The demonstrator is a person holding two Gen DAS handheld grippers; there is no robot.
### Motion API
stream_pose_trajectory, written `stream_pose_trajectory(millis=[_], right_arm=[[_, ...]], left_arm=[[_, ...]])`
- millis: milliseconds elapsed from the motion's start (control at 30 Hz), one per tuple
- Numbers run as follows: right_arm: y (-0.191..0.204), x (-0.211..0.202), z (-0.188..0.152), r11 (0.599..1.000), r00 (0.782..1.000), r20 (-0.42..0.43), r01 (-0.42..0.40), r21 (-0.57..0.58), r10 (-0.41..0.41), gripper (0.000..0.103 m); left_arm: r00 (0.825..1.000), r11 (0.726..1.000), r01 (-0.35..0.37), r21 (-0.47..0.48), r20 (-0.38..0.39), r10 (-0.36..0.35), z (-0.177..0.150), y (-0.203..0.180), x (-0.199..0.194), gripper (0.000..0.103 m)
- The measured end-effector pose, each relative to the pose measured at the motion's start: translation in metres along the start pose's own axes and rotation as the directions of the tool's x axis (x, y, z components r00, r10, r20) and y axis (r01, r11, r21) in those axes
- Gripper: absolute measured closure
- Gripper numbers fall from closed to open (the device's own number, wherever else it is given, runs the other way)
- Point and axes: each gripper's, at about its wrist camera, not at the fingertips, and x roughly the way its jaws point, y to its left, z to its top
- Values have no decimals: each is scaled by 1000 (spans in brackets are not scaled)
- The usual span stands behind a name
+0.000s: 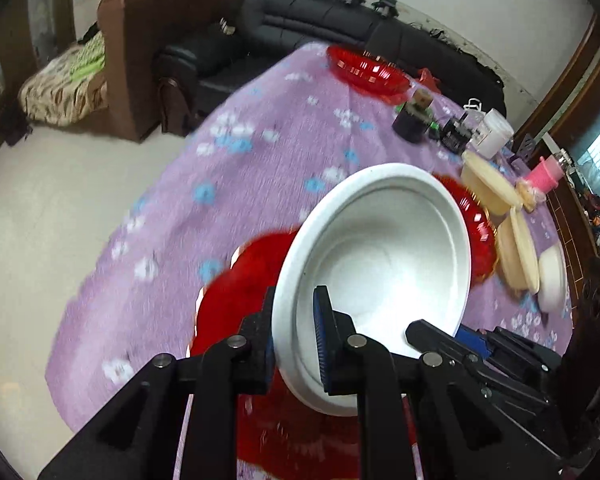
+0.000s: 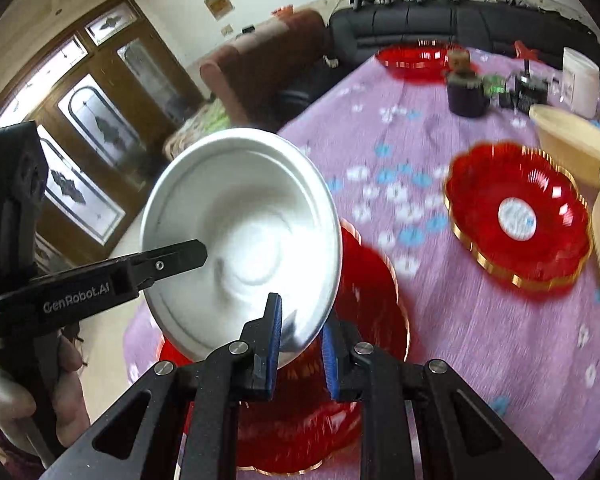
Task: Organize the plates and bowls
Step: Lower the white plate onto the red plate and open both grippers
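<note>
- Two tools share one white bowl (image 1: 380, 264): the left tool (image 1: 296, 344) is clamped on its near-left rim, one pad inside and one outside, and the right tool (image 2: 300, 344) pinches the rim at the opposite near edge, so the load is split and the bowl cannot swing.
- The bowl is tilted, its opening turned toward the cameras, and seems to hang clear of the purple flowered worktop (image 1: 180, 208); that is a judgement, since the underside is hidden.
- Directly under it lies a red plate (image 2: 364, 280) with a gold edge, at the near edge of the worktop. The bowl looks to have been lifted off or above it, probably so that bowls and plates can be sorted apart.
- A second red plate (image 2: 516, 216) sits to the right, well apart, and a third red dish (image 2: 416, 58) is at the far end.
- Cream bowls (image 2: 572, 136) crowd the right side, a likely spot for the white one.
- A dark jar (image 2: 466, 96) and a white tub (image 2: 580, 80) stand farther off, clear of the path.
- A hand (image 2: 28, 396) grips the left tool's handle.
</note>
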Motion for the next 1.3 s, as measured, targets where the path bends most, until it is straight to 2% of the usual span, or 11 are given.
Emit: stream_pose_trajectory(millis=[233, 333, 567, 633, 700, 800, 833, 900, 1067, 1233, 1300], right_arm=[[-11, 25, -21, 999, 996, -91, 18, 27, -15, 82], [-9, 26, -24, 999, 995, -87, 46, -1, -45, 82], [-6, 27, -26, 999, 994, -95, 47, -13, -48, 82], [-1, 26, -26, 999, 994, -97, 48, -18, -49, 81], [3, 29, -24, 999, 994, -99, 46, -21, -48, 80], [6, 28, -25, 998, 994, -91, 51, -24, -53, 74], [5, 29, -25, 998, 994, -87, 56, -29, -59, 72], [7, 27, -26, 996, 995, -68, 76, -45, -79, 64], [12, 23, -27, 988, 992, -35, 119, -94, -123, 50], [16, 3, -29, 986, 991, 45, 127, -107, -123, 50], [17, -9, -29, 985, 988, 85, 134, -107, -125, 50]], left_arm=[[998, 999, 0, -52, -67, -3, -22, 13, 26, 88], [997, 998, -11, -55, -73, 7, -26, 15, 30, 88], [997, 998, -21, -63, -69, 17, -30, 18, 30, 87], [997, 998, -21, -61, -70, 17, -31, 18, 29, 79], [997, 997, -28, -66, -70, 23, -31, 18, 30, 62], [998, 997, -35, -65, -56, 31, -31, 17, 26, 59], [998, 997, -32, -64, -50, 28, -31, 17, 23, 57], [999, 998, -24, -63, -31, 22, -31, 17, 16, 47], [999, 998, -26, -61, 37, 29, -33, 16, -8, 43], [987, 997, 3, -75, 161, 10, -40, 12, -42, 43], [975, 998, -1, -56, 222, 13, -41, 4, -58, 36]])
